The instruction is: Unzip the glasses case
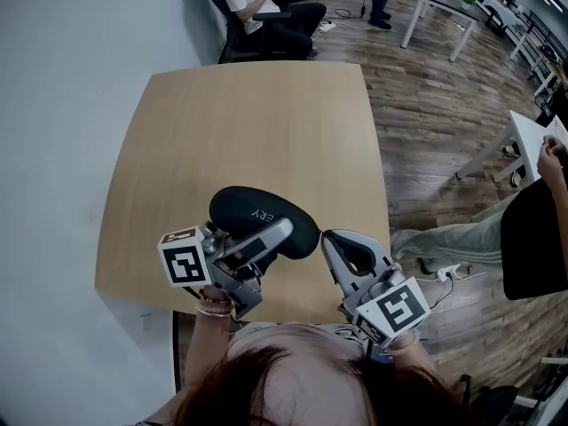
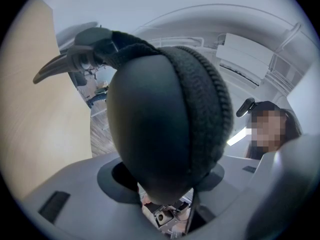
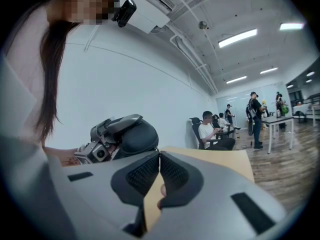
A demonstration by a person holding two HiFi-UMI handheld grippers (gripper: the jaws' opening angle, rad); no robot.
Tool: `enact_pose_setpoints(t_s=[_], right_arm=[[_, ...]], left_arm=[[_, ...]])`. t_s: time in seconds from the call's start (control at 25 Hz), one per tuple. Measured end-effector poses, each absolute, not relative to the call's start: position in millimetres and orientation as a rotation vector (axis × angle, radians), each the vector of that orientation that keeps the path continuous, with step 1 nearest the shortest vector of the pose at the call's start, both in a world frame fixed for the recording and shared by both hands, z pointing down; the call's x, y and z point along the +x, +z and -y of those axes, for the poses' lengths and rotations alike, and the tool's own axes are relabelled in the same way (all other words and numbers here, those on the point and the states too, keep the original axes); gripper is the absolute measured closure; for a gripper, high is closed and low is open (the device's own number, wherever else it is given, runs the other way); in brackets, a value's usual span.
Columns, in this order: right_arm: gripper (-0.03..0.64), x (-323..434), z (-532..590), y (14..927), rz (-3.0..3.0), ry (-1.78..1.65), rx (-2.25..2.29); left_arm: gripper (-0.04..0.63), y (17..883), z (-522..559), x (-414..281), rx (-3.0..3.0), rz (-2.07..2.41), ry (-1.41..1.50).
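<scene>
Black oval glasses case (image 1: 253,209) tight in left gripper (image 1: 272,238) fingers; right gripper (image 1: 332,241) fingers together.

1 case (image 1: 257,213), 2 claws (image 1: 280,238) (image 1: 330,240), 1 tbl (image 1: 248,122).

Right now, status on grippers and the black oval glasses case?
Left gripper shut on black oval glasses case. Right gripper shut, tips at its end. Zip looks closed; nothing obstructing.

The desk (image 1: 248,122) lies open from its middle to the far edge. At the near edge, the glasses case (image 1: 247,208) in the left hand-held gripper (image 1: 277,236) and the right hand-held gripper (image 1: 328,238) beside it block passage; a wall (image 1: 53,149) hems the left edge.
</scene>
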State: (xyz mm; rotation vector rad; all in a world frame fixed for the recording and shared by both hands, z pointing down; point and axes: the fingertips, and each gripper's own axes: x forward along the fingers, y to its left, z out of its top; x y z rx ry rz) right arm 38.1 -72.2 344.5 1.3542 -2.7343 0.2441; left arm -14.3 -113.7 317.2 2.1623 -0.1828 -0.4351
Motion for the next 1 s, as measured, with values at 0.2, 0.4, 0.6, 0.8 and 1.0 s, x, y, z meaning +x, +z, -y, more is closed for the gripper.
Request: enact_pose_setpoints(t_s=[0.2, 0.4, 0.6, 0.8, 1.0], right_arm=[[0.601, 41, 70, 343, 2.752, 0.241, 1.352], [0.601, 44, 69, 342, 2.764, 0.238, 1.358], [0.601, 42, 69, 346, 2.743, 0.246, 1.348], [0.601, 43, 69, 348, 2.728, 0.242, 1.338], [0.601, 42, 69, 349, 2.728, 0.233, 1.319]], left_arm=[[0.347, 316, 110, -9, 2.172, 0.172, -0.415], [0.347, 318, 105, -4, 2.18, 0.161, -0.39], [0.347, 318, 103, -5, 2.194, 0.138, -0.363], [0.347, 319, 100, -2, 2.215, 0.123, -0.309], [0.347, 320, 96, 1, 2.236, 0.115, -0.257]])
